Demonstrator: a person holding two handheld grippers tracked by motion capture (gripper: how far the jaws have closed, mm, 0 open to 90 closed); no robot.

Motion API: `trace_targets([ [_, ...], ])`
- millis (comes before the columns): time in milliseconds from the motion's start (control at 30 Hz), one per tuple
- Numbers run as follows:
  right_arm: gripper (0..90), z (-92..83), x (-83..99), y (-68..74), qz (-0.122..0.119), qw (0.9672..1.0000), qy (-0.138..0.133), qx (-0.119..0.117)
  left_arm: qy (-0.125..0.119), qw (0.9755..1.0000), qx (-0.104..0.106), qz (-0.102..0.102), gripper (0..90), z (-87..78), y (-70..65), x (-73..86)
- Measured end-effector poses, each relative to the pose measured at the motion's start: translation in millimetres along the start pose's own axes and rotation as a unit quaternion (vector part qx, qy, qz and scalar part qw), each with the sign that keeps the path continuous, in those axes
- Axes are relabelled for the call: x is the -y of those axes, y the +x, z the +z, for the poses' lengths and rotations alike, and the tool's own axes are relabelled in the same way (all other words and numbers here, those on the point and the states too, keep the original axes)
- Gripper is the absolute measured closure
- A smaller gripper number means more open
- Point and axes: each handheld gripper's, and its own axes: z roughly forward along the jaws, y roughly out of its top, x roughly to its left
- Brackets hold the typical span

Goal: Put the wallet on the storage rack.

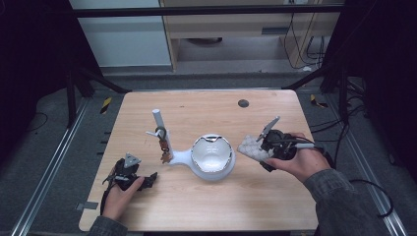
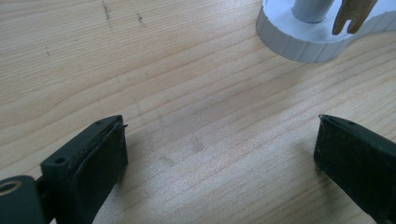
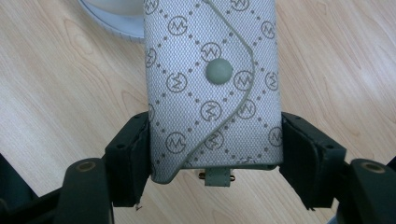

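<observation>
Pouch just right of the white dish

Our right gripper (image 3: 215, 154) pinches the key pouch (image 3: 212, 84), long axis aimed at the dish (image 1: 212, 169); left gripper (image 2: 219, 154) spread, empty.

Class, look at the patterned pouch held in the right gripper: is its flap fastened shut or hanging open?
Shut. In the right gripper view the pouch's curved flap lies flat against the front, with its round snap on it.

Lab: wooden table (image 1: 211, 206) inside metal frame (image 1: 206, 11), loose cables (image 1: 314, 46).
</observation>
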Motion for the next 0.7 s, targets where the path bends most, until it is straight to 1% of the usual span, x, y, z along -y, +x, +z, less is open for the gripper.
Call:
trace_targets([
  [200,31.3,0.4,-4.1,0.8,0.000,1.0000,0.002,-0.002,0.000,1.0000,0.001,-0.001,2.1,0.0,-0.2,0.1],
  [300,31.3,0.4,-7.2,1.2,-0.006,1.0000,0.004,-0.003,0.000,1.0000,0.001,-0.001,2.1,0.0,-0.2,0.1],
  [700,31.3,0.2,-19.0,5.4,-0.018,0.9998,0.005,-0.004,-0.001,1.0000,0.000,-0.003,2.1,0.2,-0.4,0.1],
])
